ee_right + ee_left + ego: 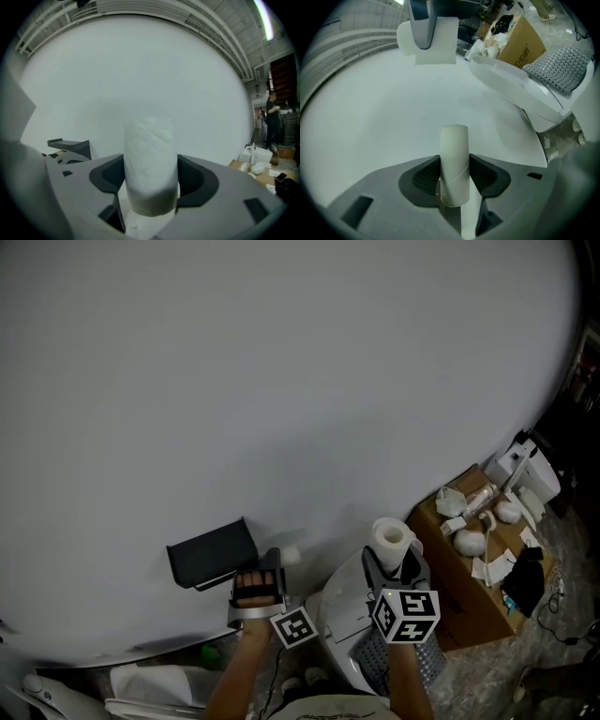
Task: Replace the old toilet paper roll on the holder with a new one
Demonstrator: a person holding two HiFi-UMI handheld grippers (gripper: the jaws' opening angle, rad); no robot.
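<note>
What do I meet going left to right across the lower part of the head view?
Black wall holder → left gripper shut on the empty cardboard tube → right gripper shut on the new toilet paper roll → cardboard box.

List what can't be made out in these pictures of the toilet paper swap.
Holder, its bar: head view, under the dark cover; right gripper view, too small.
Toilet: head view, cut by the bottom edge, partly behind the arms.
Cardboard box, its print: left gripper view, too small.
Things on that box: head view, too small.
</note>
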